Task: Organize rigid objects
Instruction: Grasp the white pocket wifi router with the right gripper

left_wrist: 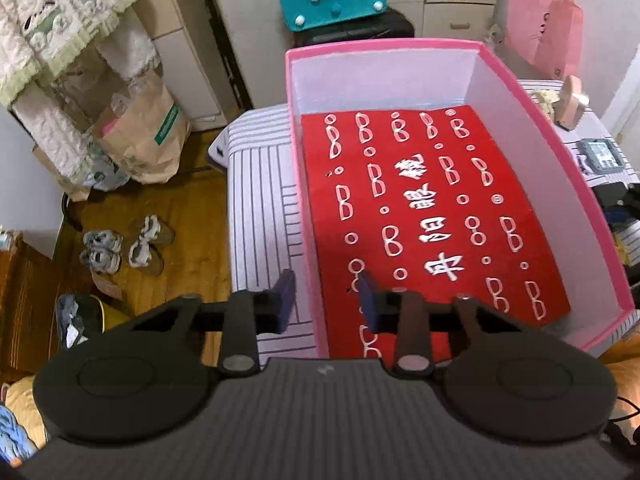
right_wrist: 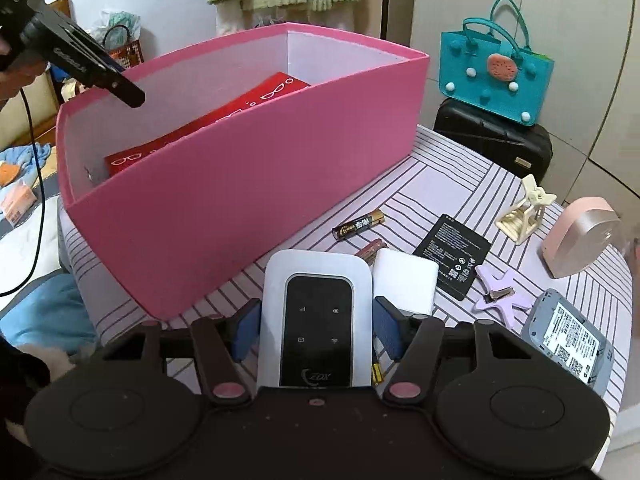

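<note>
my right hand-held gripper (right_wrist: 316,330) clamps the white pocket router (right_wrist: 314,320) lengthwise, long axis pointing ahead, with the pink box (right_wrist: 256,184) directly ahead-left; my left hand-held gripper (left_wrist: 326,300) straddles its near wall, pads not pressing.

We see both views evenly lit by soft indoor light, with weak shadows. Fisheye bending curves the pink box (left_wrist: 552,128) walls and dark corners vignette the right wrist view. Fine detail looks slightly smeared; a pale sheen sits on the white device (right_wrist: 316,268).
</note>
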A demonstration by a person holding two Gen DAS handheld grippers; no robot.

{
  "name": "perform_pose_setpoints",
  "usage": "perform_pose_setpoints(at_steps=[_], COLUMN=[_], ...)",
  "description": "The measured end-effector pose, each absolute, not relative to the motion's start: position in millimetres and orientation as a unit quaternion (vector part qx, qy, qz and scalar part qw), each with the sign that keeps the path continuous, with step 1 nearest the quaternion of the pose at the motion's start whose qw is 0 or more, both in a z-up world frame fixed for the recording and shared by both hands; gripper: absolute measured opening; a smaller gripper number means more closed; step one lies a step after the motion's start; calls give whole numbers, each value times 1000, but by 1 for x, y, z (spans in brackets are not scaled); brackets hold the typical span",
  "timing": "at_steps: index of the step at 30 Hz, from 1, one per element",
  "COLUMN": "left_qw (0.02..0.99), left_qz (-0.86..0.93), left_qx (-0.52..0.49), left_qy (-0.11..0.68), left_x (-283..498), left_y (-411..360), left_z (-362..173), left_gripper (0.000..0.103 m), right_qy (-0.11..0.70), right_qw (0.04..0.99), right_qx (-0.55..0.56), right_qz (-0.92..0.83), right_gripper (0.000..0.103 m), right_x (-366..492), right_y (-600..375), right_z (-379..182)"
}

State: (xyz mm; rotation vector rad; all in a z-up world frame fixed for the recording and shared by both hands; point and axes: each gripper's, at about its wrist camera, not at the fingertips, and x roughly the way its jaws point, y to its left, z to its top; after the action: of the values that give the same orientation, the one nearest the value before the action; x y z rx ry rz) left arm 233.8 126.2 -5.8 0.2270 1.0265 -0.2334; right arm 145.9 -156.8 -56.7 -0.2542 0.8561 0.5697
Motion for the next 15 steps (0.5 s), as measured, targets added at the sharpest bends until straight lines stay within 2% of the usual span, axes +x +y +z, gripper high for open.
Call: perform_pose_setpoints(at_steps=[2, 7, 9, 11, 12, 15], left_qw=[857, 857, 857, 854, 851, 843], left_qz=[-106, -106, -106, -103, -105, -111], left_qx=[106, 98, 93, 87, 81, 68], left_qy=[492, 494, 495, 502, 507, 523], left_x=[237, 241, 241, 243, 244, 247], left_y=[128, 132, 133, 135, 137, 141], left_z=[-8, -9, -10, -12, -13, -15], left_gripper=[21, 11, 10, 10, 10, 11], right_qy=[410, 412, 418, 422, 419, 410], right_qw=[864, 862, 859, 854, 855, 861], right_qx=[-121, -135, -137, -152, -162, -155], right_qz=[267, 261, 263, 263, 260, 257], right_gripper=[65, 68, 74, 76, 75, 62], right_x=[144, 144, 142, 139, 136, 135], right_y=[-155, -149, -150, -149, -148, -150], right_z=[-58, -64, -63, -65, -66, -64])
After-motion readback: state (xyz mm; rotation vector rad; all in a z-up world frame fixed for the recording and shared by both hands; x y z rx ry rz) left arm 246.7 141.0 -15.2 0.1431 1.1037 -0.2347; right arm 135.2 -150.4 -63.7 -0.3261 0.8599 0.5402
